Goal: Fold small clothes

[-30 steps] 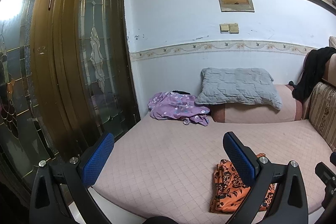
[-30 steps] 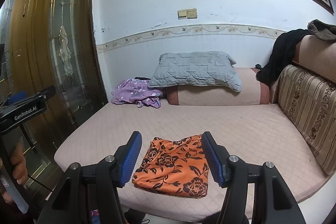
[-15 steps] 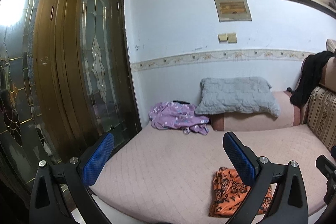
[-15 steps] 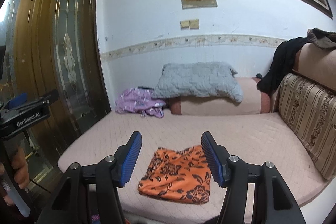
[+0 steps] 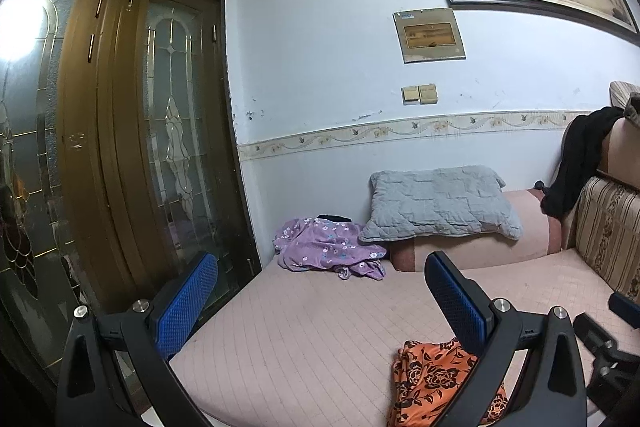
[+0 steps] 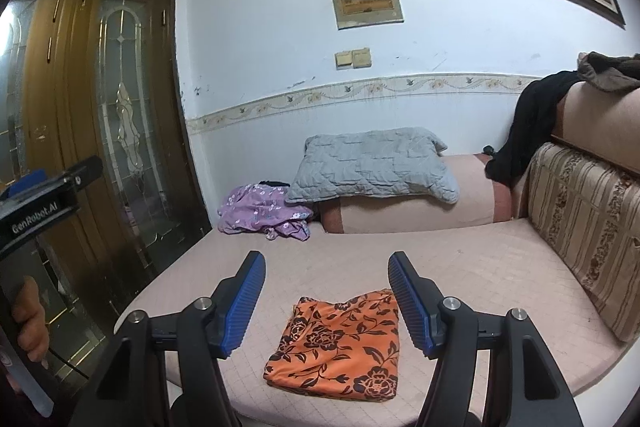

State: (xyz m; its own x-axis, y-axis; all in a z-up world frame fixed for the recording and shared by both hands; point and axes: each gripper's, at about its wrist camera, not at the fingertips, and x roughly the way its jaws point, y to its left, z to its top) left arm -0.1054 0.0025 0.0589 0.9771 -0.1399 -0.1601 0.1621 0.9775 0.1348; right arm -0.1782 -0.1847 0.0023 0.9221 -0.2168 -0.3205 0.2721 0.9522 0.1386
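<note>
An orange cloth with a black flower print [image 6: 340, 345] lies folded flat near the front edge of the pink sofa seat [image 6: 460, 267]. It also shows in the left wrist view [image 5: 432, 379], partly hidden behind my right finger. My right gripper [image 6: 326, 301] is open and empty, held back from and above the cloth. My left gripper [image 5: 320, 301] is open and empty, to the left of the cloth. A crumpled purple flowered garment [image 6: 264, 211] lies at the far left of the seat, also in the left wrist view [image 5: 328, 247].
A grey quilted pillow [image 6: 372, 165] rests on the bolster at the back. A striped backrest cushion [image 6: 584, 223] and a black garment [image 6: 528, 131] are at the right. A wooden glass door [image 5: 120, 155] stands at the left. The left gripper's body [image 6: 44, 203] shows at the left.
Both grippers have pulled back and tilted up from the sofa, so the orange cloth sits lower and farther in both views. Both stay open. The cloth has not moved.
</note>
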